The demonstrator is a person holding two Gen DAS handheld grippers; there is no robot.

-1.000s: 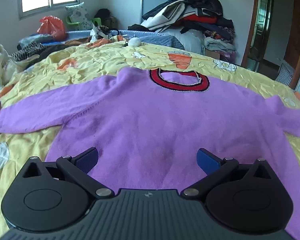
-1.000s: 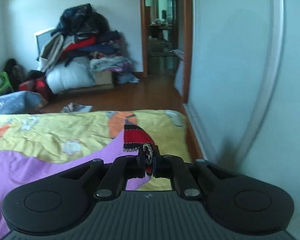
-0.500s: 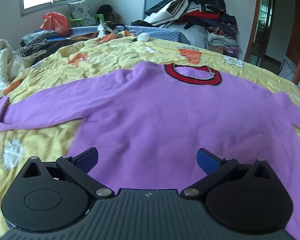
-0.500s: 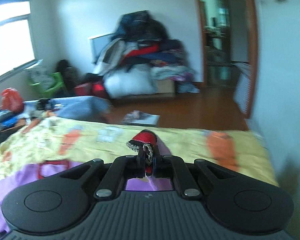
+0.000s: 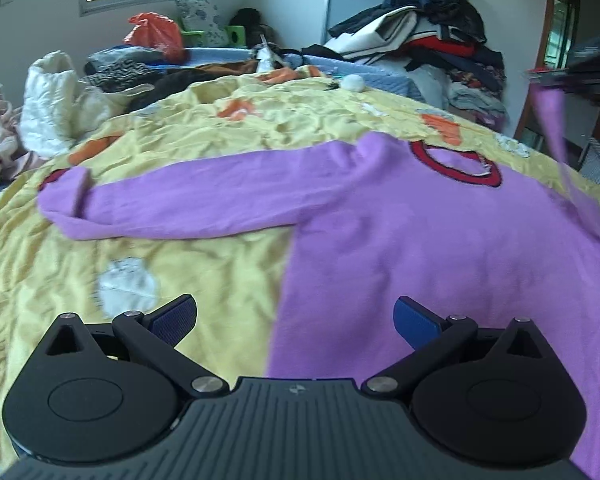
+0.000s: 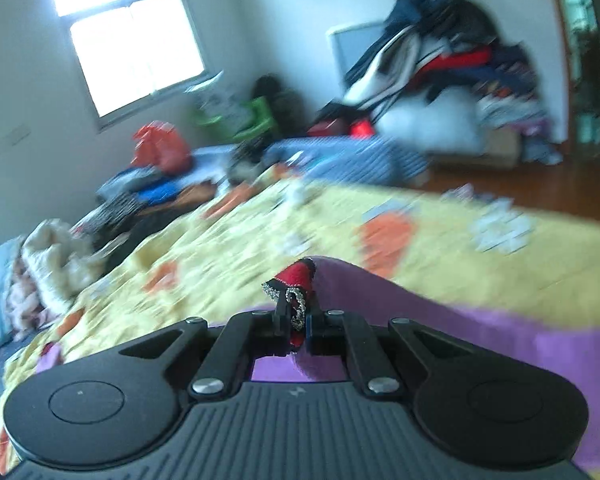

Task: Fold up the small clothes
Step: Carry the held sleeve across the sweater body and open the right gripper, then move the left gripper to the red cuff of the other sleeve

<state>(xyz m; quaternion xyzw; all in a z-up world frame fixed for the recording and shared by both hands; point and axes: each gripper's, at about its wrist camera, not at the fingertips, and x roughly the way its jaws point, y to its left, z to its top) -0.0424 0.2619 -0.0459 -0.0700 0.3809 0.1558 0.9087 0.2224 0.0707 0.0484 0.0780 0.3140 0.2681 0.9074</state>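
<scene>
The purple sweater (image 5: 400, 232) lies face up on the yellow bedspread (image 5: 204, 264), its body flat and its red neckband (image 5: 456, 162) on the side away from the left gripper; judged from this, the folding is barely begun, with no body fold made yet; the sleeve on the window side of the neckband (image 5: 188, 200) is stretched out flat on the bedspread, its end turned over on itself, and is not yet brought in; the other sleeve (image 5: 556, 128) rises off the bed on the door side of the neckband, blurred; the right gripper (image 6: 296, 322) has its fingers (image 6: 280, 316) pressed together on the red, bead-trimmed cuff (image 6: 296, 280) of that sleeve, held above the bedspread, probably to lay it across the body; the left gripper (image 5: 296, 320) hovers near the hem, well below the neckband, its blue-padded fingers (image 5: 414, 316) spread wide, holding nothing and seemingly clear of the cloth; left to do: both sleeves in, then the body folded.
</scene>
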